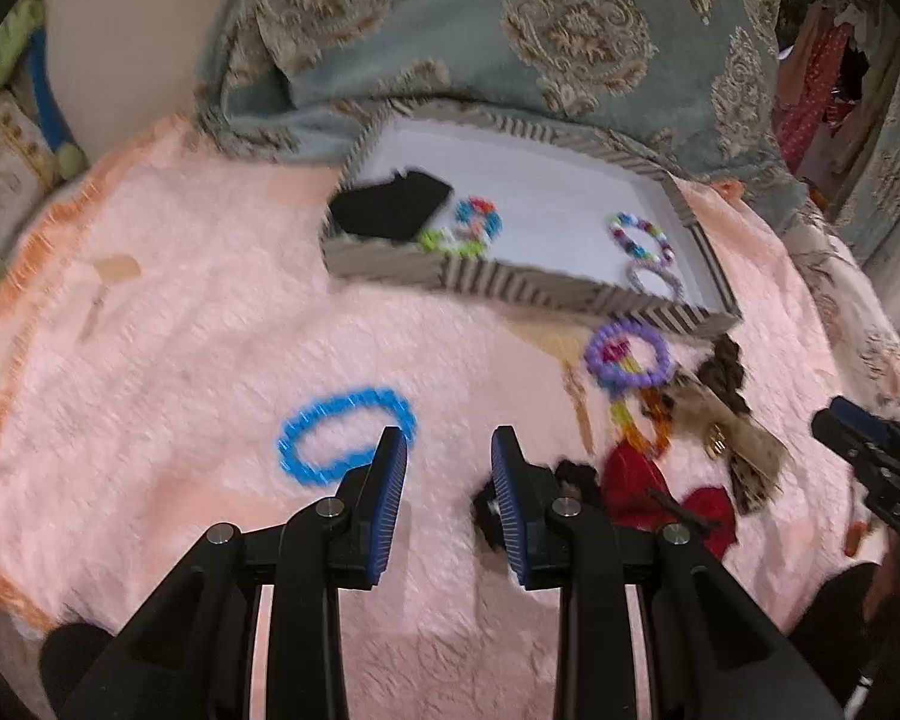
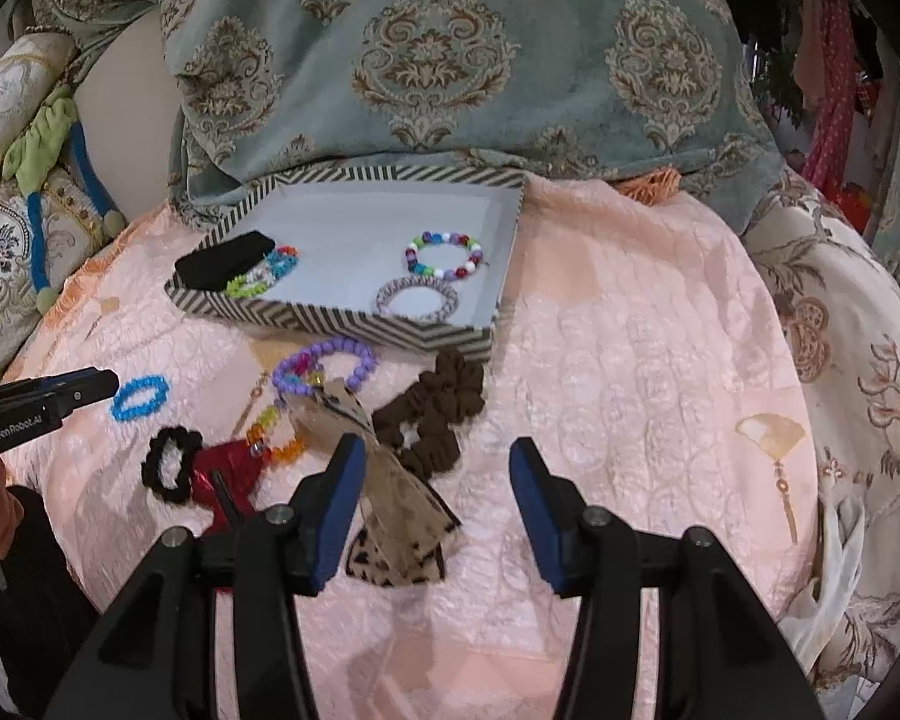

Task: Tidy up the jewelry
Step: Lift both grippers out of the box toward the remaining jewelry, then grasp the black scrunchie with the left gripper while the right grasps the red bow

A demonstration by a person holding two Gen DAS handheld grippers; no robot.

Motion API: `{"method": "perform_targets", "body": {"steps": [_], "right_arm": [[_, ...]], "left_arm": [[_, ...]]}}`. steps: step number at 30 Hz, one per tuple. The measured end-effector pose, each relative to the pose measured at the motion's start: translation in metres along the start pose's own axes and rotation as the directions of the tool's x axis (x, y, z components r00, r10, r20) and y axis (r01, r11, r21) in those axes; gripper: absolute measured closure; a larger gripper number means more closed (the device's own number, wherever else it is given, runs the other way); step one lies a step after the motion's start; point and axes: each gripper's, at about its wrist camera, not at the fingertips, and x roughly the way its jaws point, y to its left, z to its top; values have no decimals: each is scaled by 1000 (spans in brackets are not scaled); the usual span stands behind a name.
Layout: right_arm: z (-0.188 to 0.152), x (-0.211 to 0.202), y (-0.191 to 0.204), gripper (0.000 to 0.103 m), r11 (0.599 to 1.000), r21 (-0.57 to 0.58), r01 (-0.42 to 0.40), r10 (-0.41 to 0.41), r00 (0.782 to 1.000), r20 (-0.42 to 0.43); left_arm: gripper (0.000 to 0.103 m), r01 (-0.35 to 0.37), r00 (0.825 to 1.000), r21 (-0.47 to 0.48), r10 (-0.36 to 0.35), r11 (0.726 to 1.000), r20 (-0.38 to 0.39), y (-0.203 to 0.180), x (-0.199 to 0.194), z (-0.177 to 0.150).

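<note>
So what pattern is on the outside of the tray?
Black-and-white zigzag stripes on the tray, clearest in the right wrist view.

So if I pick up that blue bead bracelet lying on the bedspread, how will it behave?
The blue bead bracelet probably goes limp and droops, since it already lies as a squashed oval. It looks light, with small plastic-looking beads. It likely won't roll on the soft bedspread.

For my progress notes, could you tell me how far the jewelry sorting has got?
Done: several bracelets lie in the striped tray. In hand: nothing; the left gripper and right gripper are empty. Left: blue bracelet, purple bracelet and scrunchies on the bedspread.
</note>
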Motion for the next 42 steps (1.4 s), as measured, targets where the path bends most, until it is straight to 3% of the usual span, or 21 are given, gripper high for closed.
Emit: {"method": "perform_targets", "body": {"steps": [6,13,20,23,24,25,27,30,35,42], "right_arm": [[-17,6,0,51,996,-4,-85,85,995,-52],[-21,18,47,52,955,-117,-273,260,959,-115],[-21,55,90,52,920,-248,-303,259,946,-194],[-24,70,91,85,919,-244,-310,258,941,-220],[-25,68,90,85,919,-238,-315,267,940,-212],[-25,65,91,86,916,-246,-317,270,940,-208],[-26,59,91,88,915,-255,-312,267,943,-197],[-21,42,85,88,920,-249,-304,273,950,-153],[-3,11,72,88,922,-228,-313,303,950,-78],[34,-3,46,88,952,-185,-242,249,968,14]], "left_arm": [[87,84,993,0,-84,996,-83,-2,15,-15],[86,92,983,-46,-98,995,-153,0,41,-17],[86,60,988,-24,-63,998,-139,-7,51,-14],[89,68,990,-10,-69,998,-126,-9,53,-15],[92,66,990,2,-66,998,-122,-10,54,-15],[103,62,991,22,-59,998,-117,-11,53,-16],[103,62,992,34,-58,998,-115,-10,52,-16],[103,130,985,10,-128,992,-117,-6,46,-12],[103,165,985,36,-163,986,-60,-11,20,4],[103,226,974,28,-226,974,-4,-16,-3,47]]}}
